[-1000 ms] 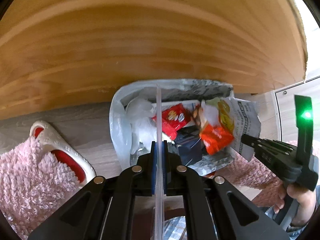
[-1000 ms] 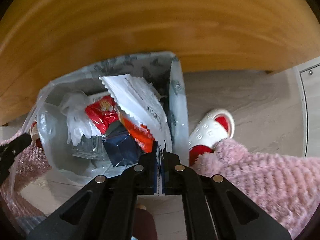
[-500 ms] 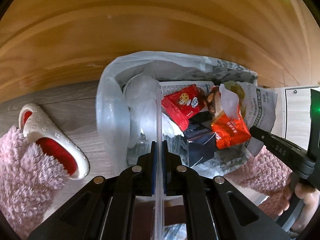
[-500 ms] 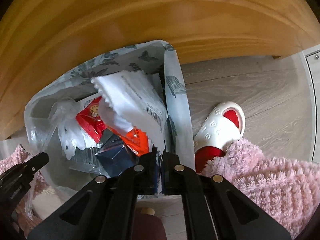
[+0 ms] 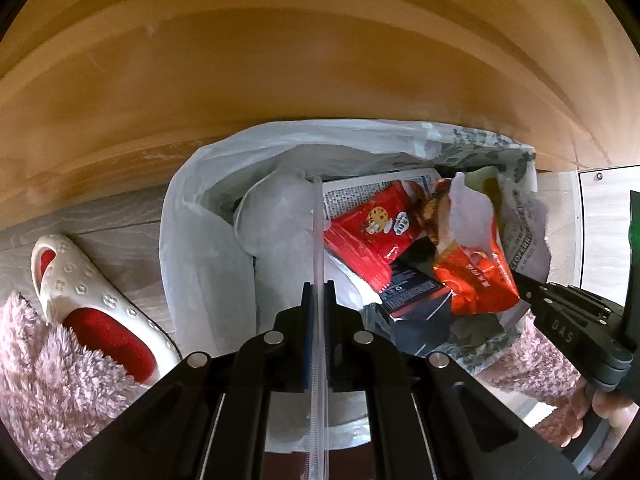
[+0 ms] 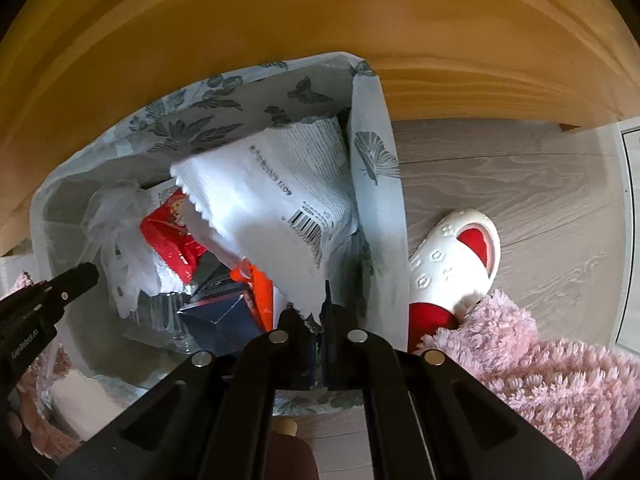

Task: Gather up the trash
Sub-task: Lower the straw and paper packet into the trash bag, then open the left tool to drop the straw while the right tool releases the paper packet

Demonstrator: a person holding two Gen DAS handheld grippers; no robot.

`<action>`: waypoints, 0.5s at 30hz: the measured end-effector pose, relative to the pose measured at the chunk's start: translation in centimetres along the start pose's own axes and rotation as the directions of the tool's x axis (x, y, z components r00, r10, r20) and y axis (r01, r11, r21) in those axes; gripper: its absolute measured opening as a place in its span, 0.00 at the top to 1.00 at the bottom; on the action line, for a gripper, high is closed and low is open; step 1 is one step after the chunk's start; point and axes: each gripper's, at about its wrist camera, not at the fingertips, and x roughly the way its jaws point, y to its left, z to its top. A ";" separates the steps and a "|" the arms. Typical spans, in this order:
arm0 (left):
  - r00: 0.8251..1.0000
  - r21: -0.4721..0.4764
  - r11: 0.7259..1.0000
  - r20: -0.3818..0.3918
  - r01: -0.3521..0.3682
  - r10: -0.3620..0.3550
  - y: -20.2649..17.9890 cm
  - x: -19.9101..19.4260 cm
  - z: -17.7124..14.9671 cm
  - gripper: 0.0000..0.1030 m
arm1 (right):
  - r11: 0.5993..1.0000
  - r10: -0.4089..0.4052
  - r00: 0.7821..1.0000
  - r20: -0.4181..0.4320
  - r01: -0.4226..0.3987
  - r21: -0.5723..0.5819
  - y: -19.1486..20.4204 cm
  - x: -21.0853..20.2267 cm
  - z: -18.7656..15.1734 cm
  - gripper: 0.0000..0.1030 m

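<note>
Two grippers work over one open trash bag (image 5: 208, 248), a pale liner printed with grey butterflies and leaves, standing on the wood-look floor below a wooden edge. The left gripper (image 5: 319, 300) is clenched on a thin clear plastic strip (image 5: 318, 236) that runs up between its fingers over the bag's mouth. The right gripper (image 6: 318, 320) is clenched on the torn lower edge of a white wrapper (image 6: 272, 204), which hangs inside the bag's right wall.

Inside the bag lie one red cookie packet (image 5: 372, 232), one orange snack packet (image 5: 476, 284), one dark blue box (image 5: 416, 300) and some crumpled clear plastic (image 5: 276, 216). Two white slippers with red insoles show, one per view (image 5: 80, 296) (image 6: 452, 256), each beside pink fluffy fabric (image 6: 532, 380).

Compared with a second ago, both grippers are lower and nearer the bag, which fills more of each view; the white wrapper has sunk deeper into it. Both grips are unchanged.

Readable writing: "DAS" on the right gripper's body seen from the left camera (image 5: 568, 336), "GenRobot.AI" on the left gripper seen from the right camera (image 6: 24, 344), and a barcode with a printed date code ending "1209" on the white wrapper. Other print is too blurred to read.
</note>
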 end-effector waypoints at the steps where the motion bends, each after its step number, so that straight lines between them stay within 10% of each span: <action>1: 1.000 0.000 1.000 0.000 0.003 -0.003 0.0 0.1 0.1 0.98 | 1.000 0.000 1.000 -0.003 0.000 0.006 -0.1 0.2 0.0 0.99; 15: 1.000 0.013 1.000 -0.001 0.012 -0.012 0.1 0.0 0.4 0.98 | 1.000 -0.010 1.000 -0.009 0.010 0.001 -0.4 0.9 0.2 0.99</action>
